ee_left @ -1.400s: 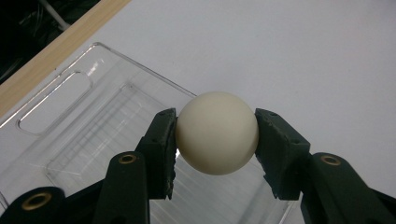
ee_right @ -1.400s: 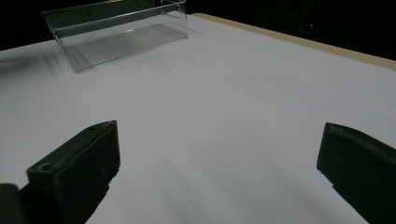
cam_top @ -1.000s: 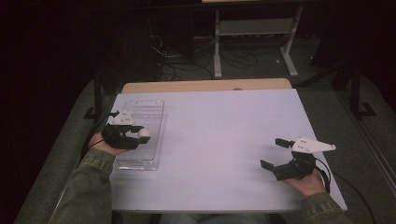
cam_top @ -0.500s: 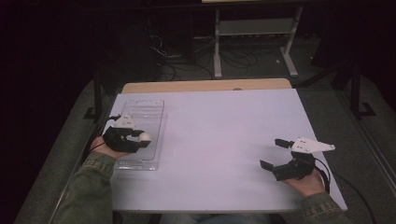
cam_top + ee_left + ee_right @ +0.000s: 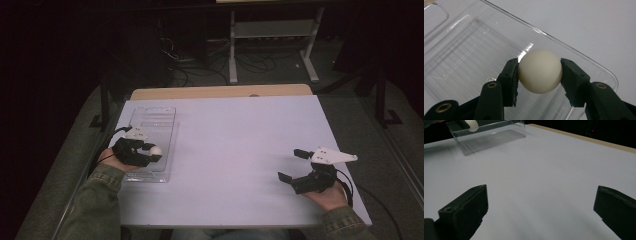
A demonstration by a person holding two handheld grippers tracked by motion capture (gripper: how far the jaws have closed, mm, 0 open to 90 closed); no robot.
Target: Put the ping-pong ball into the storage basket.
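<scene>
A cream-white ball (image 5: 540, 71) sits pinched between the black pads of my left gripper (image 5: 539, 75), which is shut on it. In the high view that left gripper (image 5: 152, 153) holds the ball (image 5: 156, 150) over the near part of a clear plastic tray (image 5: 152, 120) at the table's left. Whether the ball touches the tray floor I cannot tell. My right gripper (image 5: 292, 165) rests at the table's right, jaws wide apart with nothing between them. From the right gripper view the ball (image 5: 472, 125) and the tray (image 5: 491, 138) appear far off at the top left.
The white table top (image 5: 235, 150) spreads between the two hands, with a wooden strip (image 5: 220, 91) along its far edge. Beyond it are a dark floor, cables and a metal stand (image 5: 270, 45). The tray's ribbed floor (image 5: 466, 65) lies under the ball.
My left gripper has shifted slightly toward the near end of the tray, still carrying the ball. The right gripper has stayed where it was.
</scene>
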